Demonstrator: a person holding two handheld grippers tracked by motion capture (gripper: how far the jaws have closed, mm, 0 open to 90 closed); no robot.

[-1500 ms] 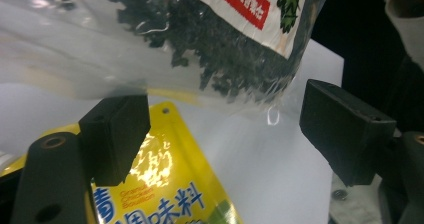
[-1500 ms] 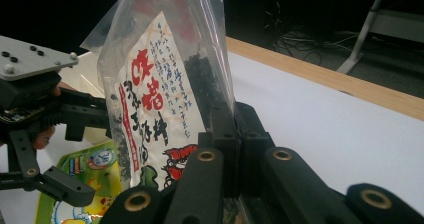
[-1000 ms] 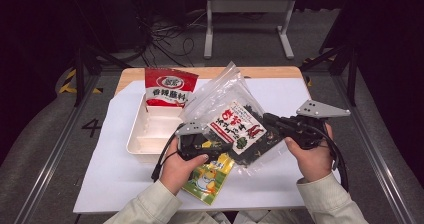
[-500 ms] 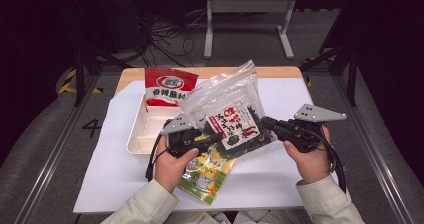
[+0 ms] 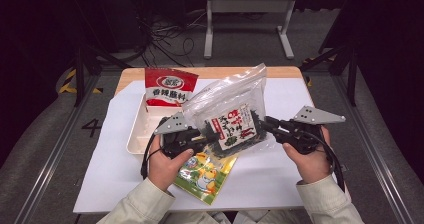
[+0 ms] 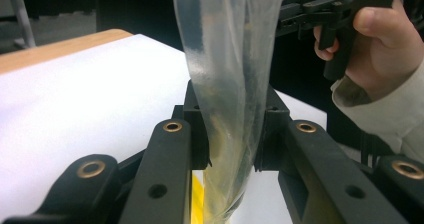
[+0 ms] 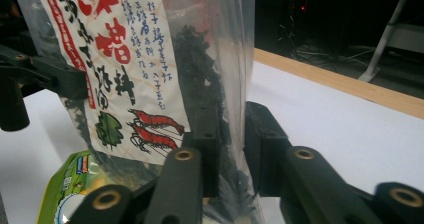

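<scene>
Clear bag (image 5: 232, 111) between left gripper (image 6: 230, 134) closing fingers, right gripper (image 7: 231, 134) fingers loosening, both grasping.

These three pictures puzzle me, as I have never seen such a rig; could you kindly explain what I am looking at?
A person sits at a table and works with two hand-held tools, each ending in two black jaws. The high view looks down from above: the left gripper and the right gripper grasp a clear bag of dark dried food from either side and hold it up above the table. The other two pictures come from small cameras riding on each tool, looking along its jaws. In the left gripper view the clear plastic passes between the jaws; in the right gripper view the bag's printed label is close. On the white sheet lie a white tray, a red packet and a green-yellow packet.
</scene>
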